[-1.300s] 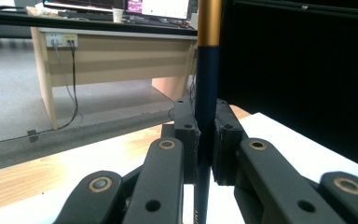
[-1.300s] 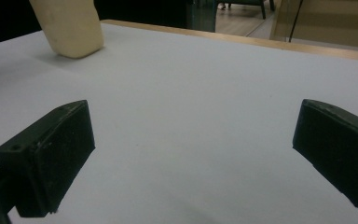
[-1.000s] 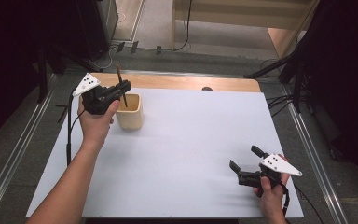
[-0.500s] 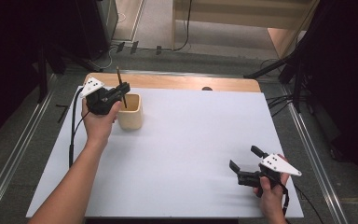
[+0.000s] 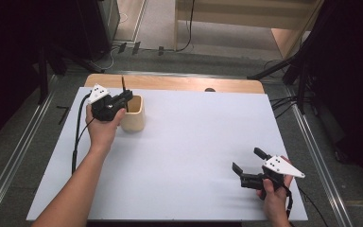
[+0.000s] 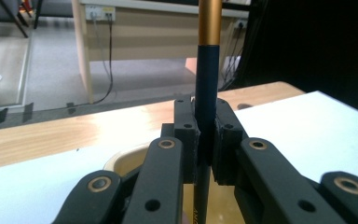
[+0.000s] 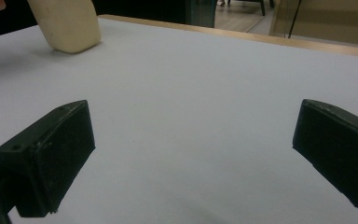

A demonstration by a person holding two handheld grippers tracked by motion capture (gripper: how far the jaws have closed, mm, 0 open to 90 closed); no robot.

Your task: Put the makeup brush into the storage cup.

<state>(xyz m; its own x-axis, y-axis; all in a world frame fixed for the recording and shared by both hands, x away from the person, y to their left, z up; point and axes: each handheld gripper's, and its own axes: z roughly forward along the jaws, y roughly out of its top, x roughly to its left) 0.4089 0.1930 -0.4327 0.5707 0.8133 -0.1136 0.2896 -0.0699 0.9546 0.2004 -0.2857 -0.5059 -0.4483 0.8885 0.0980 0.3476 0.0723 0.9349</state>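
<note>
At the far left of the white worktop (image 5: 189, 156), the left hand-held gripper (image 5: 125, 98) is clamped on a dark pen (image 6: 208, 93) with a gold band. The pen stands nearly upright, its long axis vertical, its lower end dipping into the mouth of the cream cup (image 5: 133, 115) directly beneath the jaws. So the cup lies straight down from the pen, and lowering along that axis looks like the move that counts. The right hand-held gripper (image 5: 248, 163) rests at the near right, jaws spread wide with nothing between them, well apart from the cup; the left hand is far the nearer.
</note>
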